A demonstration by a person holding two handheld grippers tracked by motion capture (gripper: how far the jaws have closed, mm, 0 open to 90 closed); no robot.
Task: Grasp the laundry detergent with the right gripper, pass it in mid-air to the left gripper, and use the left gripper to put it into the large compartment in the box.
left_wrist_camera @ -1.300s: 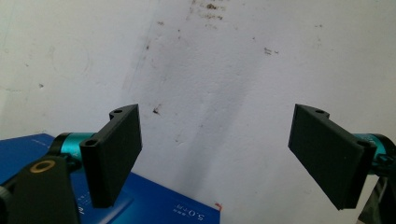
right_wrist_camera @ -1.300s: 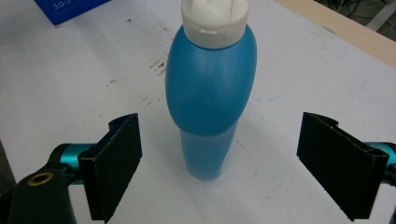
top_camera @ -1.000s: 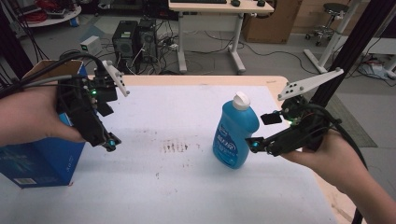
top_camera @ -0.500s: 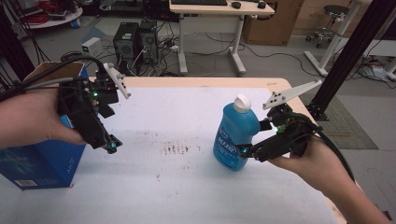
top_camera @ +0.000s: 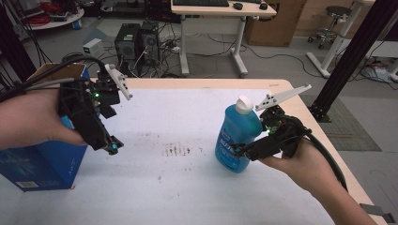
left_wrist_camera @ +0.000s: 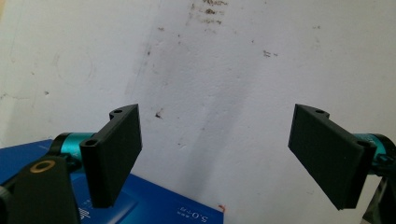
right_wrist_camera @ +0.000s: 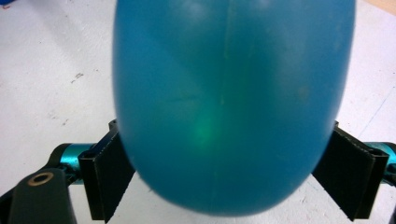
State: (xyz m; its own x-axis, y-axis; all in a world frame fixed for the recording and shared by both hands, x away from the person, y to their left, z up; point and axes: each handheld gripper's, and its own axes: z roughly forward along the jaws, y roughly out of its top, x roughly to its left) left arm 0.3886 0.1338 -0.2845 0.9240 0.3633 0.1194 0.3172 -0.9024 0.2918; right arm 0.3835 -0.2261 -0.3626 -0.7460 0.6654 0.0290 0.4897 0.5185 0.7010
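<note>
A wooden-edged table (top_camera: 197, 83) is wearing a stained white sheet (top_camera: 187, 140), bearing a blue bottle (top_camera: 237, 140) and a blue box (top_camera: 42, 161).

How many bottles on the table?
1: the blue bottle stands right of centre on the table, between the right claw jaws. The blue box could hide more.

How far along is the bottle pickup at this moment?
Done: the right gripper has the blue bottle between its jaws, one on each side in the right gripper view. In hand: closing the grasp; the bottle looks to rest on the table. Left: lifting it. The left gripper is open, beside the blue box.
</note>
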